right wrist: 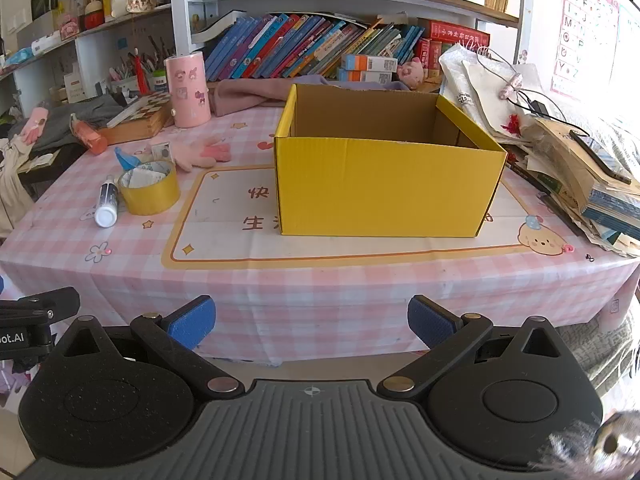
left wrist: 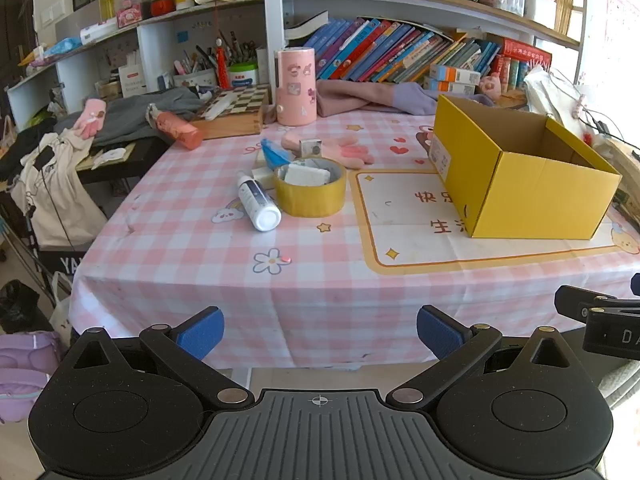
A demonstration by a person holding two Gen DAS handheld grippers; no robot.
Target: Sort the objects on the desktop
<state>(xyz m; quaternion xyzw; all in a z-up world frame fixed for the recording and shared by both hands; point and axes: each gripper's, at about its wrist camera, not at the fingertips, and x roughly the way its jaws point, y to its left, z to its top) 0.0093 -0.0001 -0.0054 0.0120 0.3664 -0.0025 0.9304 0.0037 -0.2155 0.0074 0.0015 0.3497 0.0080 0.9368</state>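
A yellow cardboard box (right wrist: 384, 188) (left wrist: 532, 192) stands open and empty on the pink checked tablecloth (right wrist: 320, 280). Left of it lies a cluster: a yellow tape roll (left wrist: 310, 194) (right wrist: 149, 194) with white packets inside, a white bottle (left wrist: 258, 200) (right wrist: 107, 204) on its side, a blue packet (left wrist: 276, 154), a small grey box (left wrist: 310, 147) and a pink plush glove (left wrist: 352, 152) (right wrist: 208, 154). My left gripper (left wrist: 320, 334) hangs open before the table's front edge, nothing between its blue pads. My right gripper (right wrist: 311, 326) is open too, facing the box.
A pink cylinder (left wrist: 296, 86) with stickers, a chessboard case (left wrist: 236, 114) and an orange bottle (left wrist: 178, 130) stand at the back left. Books and clothes line the rear. Stacked papers and books (right wrist: 580, 176) crowd the right edge. Bags (left wrist: 24, 368) sit on the floor at left.
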